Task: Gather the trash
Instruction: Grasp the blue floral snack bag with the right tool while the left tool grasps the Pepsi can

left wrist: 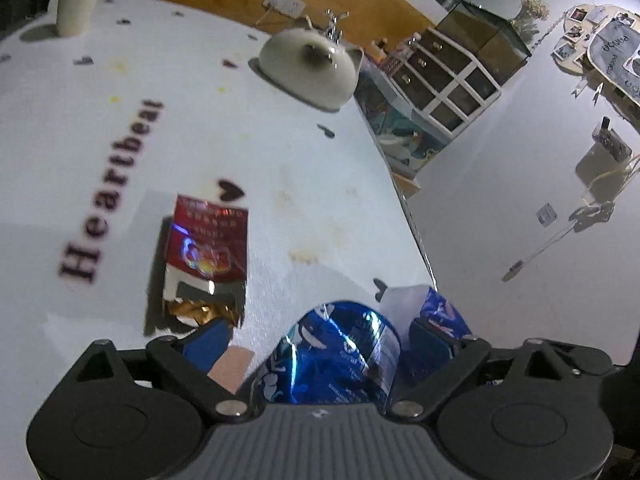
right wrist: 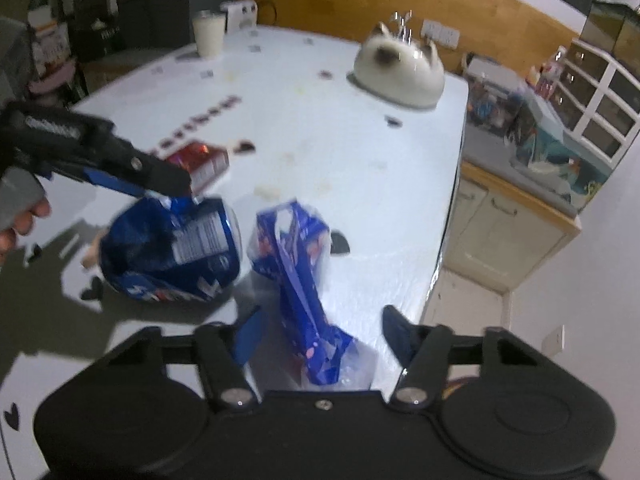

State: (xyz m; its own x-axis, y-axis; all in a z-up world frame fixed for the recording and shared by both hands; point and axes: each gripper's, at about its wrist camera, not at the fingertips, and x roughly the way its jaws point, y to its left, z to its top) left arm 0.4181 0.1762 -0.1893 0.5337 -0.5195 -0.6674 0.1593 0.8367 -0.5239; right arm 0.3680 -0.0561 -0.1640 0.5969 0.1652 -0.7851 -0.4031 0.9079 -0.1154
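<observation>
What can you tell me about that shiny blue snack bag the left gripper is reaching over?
The shiny blue foil snack bag is crumpled and puffed, with a white printed label panel on one side and white markings elsewhere. It lies on the white tablecloth, beside a blue and clear plastic bag. The left gripper is at its upper edge, fingers open on either side in its own view; whether they touch the foil cannot be told.

1. White table with little dark hearts printed on it and the word "Heartbeat", plus a few yellowish stains.
2. Far left: a cream tumbler.
3. Far right: a white cat-shaped thing.
4. Middle left: a red packet, torn open.
5. Near edge: a crumpled blue foil bag, and just right of it a blue-and-clear plastic bag.
</observation>
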